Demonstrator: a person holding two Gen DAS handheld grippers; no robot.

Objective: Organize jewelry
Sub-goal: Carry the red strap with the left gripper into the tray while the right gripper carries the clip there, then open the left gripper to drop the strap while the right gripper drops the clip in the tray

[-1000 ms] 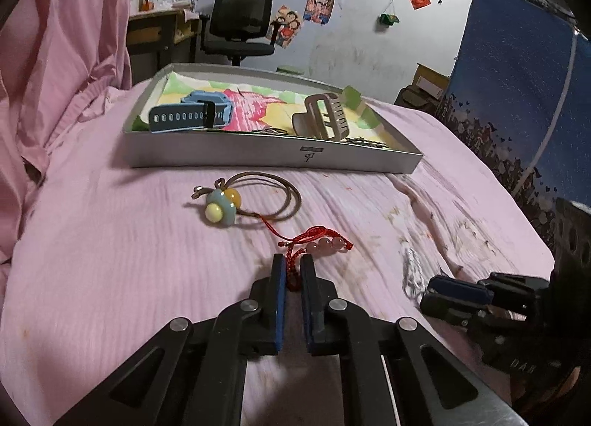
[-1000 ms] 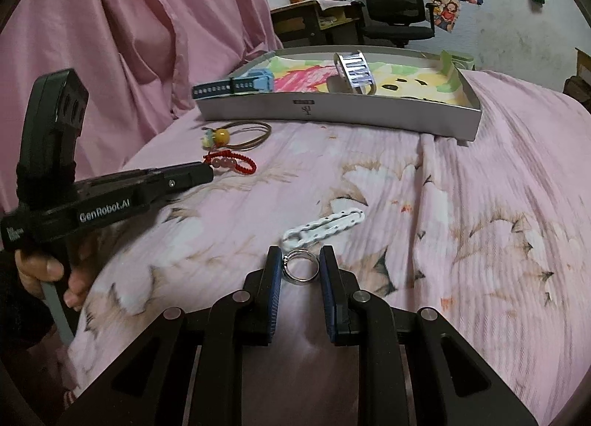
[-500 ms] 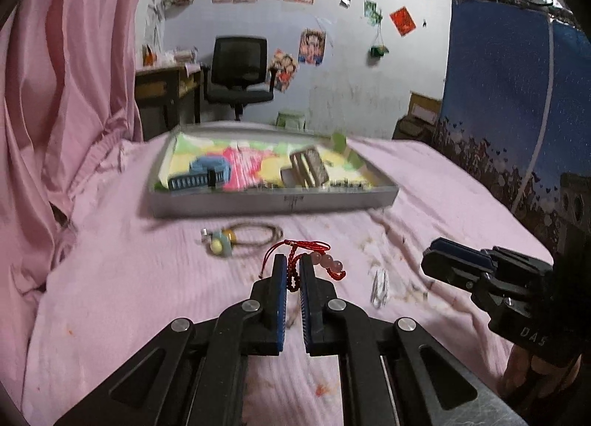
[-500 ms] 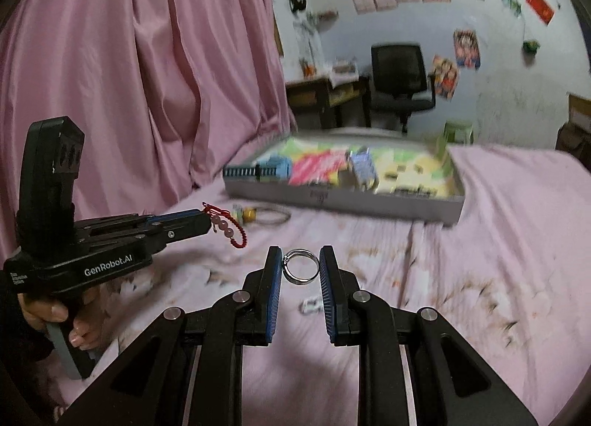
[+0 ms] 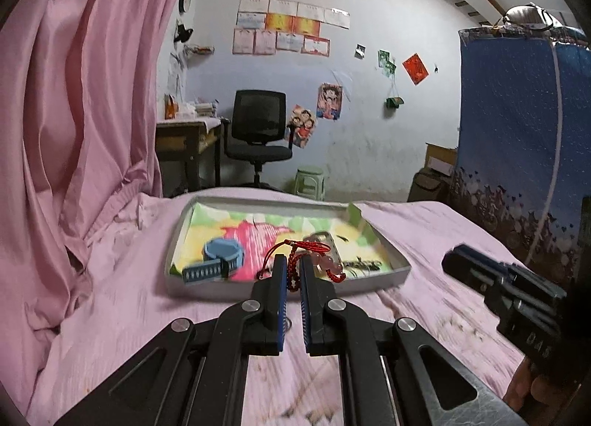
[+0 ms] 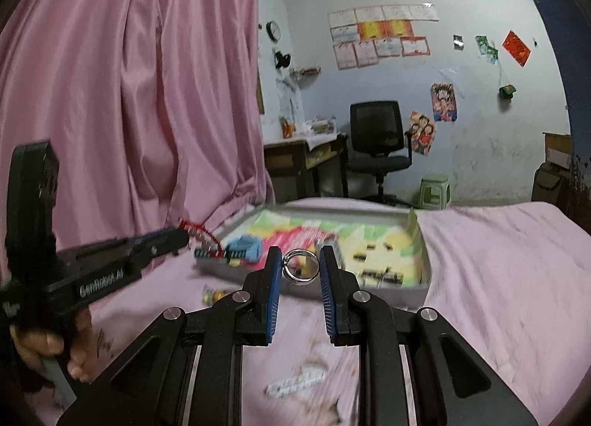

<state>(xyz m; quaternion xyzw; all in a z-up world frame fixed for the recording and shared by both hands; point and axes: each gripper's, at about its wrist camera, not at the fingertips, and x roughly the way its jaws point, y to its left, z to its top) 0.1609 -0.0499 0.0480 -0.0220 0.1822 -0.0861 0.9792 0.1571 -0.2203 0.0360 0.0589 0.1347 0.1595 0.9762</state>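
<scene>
In the left wrist view, the left gripper (image 5: 291, 272) is seen closed on a red cord bracelet (image 5: 295, 260), whose pink beads (image 5: 327, 264) hang off to the right of the fingertips; the bracelet is held clear of the bed (image 5: 122, 300), just short of the near wall of a grey tray (image 5: 397, 272). A blue watch (image 5: 221, 258) is seen lying near the tray's near left corner, and a hair clip (image 5: 321, 239) and a small dark chain (image 5: 360, 263) nearer its near right corner, on a bright patterned lining. The right gripper (image 5: 498, 284) is glimpsed at the right edge, over the bed. In the right wrist view, the right gripper (image 6: 299, 271) is seen gripping a silver ring (image 6: 301, 266), which is pinched by its sides between the two blue pads (image 6: 272, 278), also short of the tray (image 6: 399, 293). The left gripper (image 6: 177, 239) is seen at the left with the bracelet (image 6: 201, 236) dangling at its tip, close to the tray's left end. A white chain (image 6: 295, 383) and a yellow-beaded hair tie (image 6: 214, 295) are left on the bed in front of the tray. The step in hand is judged to be the carrying of both pieces to the tray. For the next move, each piece would need to be brought past the near wall, over a free patch of the lining, lowered and released; the ring, being round, should be set low so that it is not rolled away.
</scene>
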